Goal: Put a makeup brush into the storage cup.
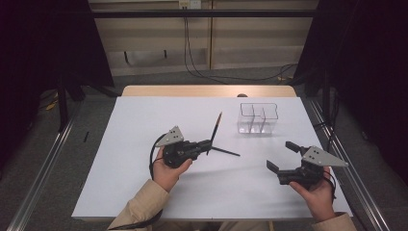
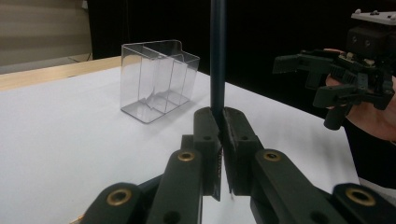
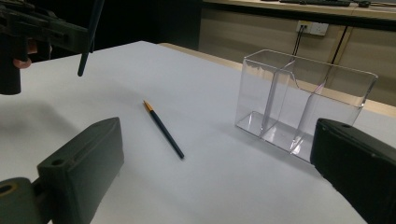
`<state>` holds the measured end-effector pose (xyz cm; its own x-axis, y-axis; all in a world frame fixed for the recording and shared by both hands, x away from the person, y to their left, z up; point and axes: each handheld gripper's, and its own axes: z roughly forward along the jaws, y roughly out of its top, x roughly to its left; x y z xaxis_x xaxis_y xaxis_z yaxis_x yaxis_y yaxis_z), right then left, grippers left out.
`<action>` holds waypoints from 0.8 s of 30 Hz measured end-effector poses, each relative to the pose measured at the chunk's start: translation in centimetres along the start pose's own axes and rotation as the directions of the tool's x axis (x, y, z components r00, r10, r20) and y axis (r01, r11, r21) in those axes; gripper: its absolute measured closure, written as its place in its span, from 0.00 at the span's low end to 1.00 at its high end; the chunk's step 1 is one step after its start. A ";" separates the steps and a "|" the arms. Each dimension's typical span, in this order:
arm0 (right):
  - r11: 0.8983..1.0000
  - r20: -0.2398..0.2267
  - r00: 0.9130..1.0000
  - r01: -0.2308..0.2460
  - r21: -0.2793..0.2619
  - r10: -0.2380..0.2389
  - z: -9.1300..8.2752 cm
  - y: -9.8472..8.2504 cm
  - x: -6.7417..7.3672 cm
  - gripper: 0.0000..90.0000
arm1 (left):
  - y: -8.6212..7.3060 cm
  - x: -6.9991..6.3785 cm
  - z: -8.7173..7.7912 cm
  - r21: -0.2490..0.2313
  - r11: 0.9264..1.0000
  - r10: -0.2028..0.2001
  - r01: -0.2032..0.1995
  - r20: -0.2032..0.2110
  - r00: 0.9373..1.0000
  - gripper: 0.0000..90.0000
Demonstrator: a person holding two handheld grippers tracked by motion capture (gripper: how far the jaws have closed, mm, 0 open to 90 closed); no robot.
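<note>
Table: the white rectangular table top (image 1: 144,183) carries everything here; a strip of pale wood shows along its far edge.

Container: the clear plastic box with three open-top compartments (image 1: 258,119) stands upright on the far right part of the table, well apart from both of your grippers. It is also seen in the left gripper view (image 2: 156,79) and in the right gripper view (image 3: 303,105).

Right gripper: your black two-jaw right gripper (image 1: 284,156) is at the near right side, with the jaws spread wide and nothing between them. In the right gripper view the two jaws stand at the left and right edges, with bare table between.

Left gripper: your black two-jaw left gripper (image 1: 209,143) is near the middle of the table, a little to the left. Its jaws are pressed together on a pencil. In the left gripper view (image 2: 219,122) the pads squeeze the shaft from both sides.

Held pencil: the dark thin pencil (image 1: 216,130) is clamped near its lower part; its long end points away toward the far side of the table, and it is lifted off the surface.

Second pencil: the dark pencil with an orange end (image 3: 163,129) lies flat on the table, just beside the left gripper, on the side toward the right gripper, and it is apart from the container.
</note>
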<state>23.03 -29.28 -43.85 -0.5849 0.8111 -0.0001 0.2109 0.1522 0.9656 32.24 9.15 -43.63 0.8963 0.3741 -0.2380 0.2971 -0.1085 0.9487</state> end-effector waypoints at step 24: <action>0.998 -0.036 0.998 -0.047 -0.039 0.046 1.9 2.0 0.7 0.02 | -0.1 -0.3 0.5 0.020 0.999 0.033 -0.033 0.011 0.999 0.94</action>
<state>24.54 -27.34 -42.41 -0.6021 0.7967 0.0534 0.2076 0.0917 0.9739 32.14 8.58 -43.75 0.9090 0.3604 -0.2092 0.2740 -0.1387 0.9517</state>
